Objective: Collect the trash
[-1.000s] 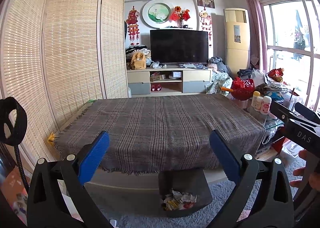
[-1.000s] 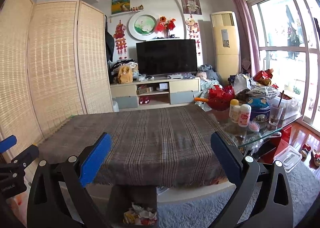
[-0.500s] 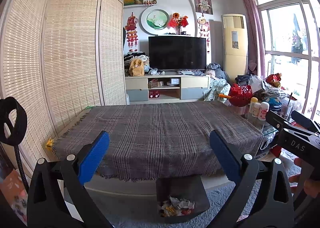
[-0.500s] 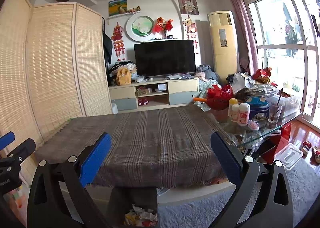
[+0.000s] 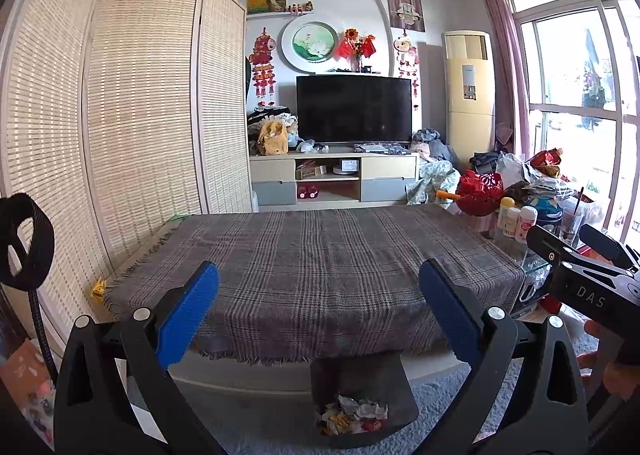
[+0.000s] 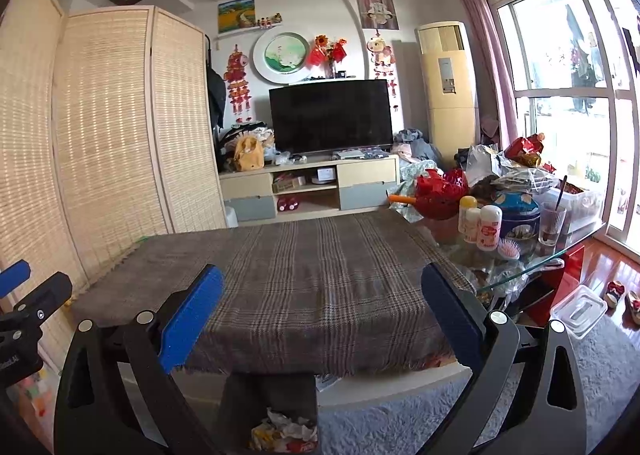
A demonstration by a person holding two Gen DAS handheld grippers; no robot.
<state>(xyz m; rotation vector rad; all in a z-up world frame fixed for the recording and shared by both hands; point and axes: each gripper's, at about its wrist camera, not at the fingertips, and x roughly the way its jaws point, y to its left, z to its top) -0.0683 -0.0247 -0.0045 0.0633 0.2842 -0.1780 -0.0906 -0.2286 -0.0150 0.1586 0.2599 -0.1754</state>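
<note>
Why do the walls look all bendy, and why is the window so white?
Left wrist view: the fisheye lens bows the bamboo screen and darkens the picture's corners. Right wrist view: daylight blows out the window to near white and puts a shine on the red floor; the open right gripper looks huge because it is so near.

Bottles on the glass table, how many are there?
3, clustered at the glass table's near edge: yellow-capped bottle at the back, small white bottle, and pink-labelled bottle in front. Clutter may hide more.
</note>
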